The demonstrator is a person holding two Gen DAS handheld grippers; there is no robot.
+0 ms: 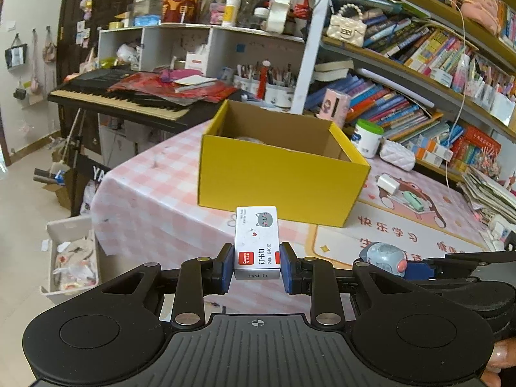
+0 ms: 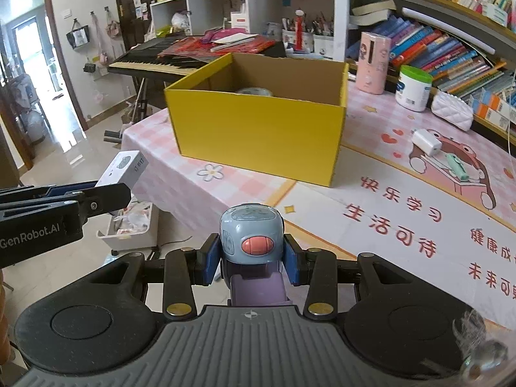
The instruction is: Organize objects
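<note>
My left tool (image 1: 257, 268) is gripping a staple box (image 1: 256, 242) in front of the yellow box (image 1: 277, 174). My right tool (image 2: 252, 263) is clamping a toy (image 2: 251, 237), also before that box.

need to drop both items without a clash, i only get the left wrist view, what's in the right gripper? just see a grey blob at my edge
Observer: The right gripper is shut on a grey-blue toy with an orange oval button on its front.
Operator: anything already in the yellow box
Observer: Yes, in the right wrist view the top of a roll of tape shows low inside the yellow box.
Operator: how does my staple box look from there
Observer: The left gripper is shut on the staple box, which juts out past the table edge, over the floor.
</note>
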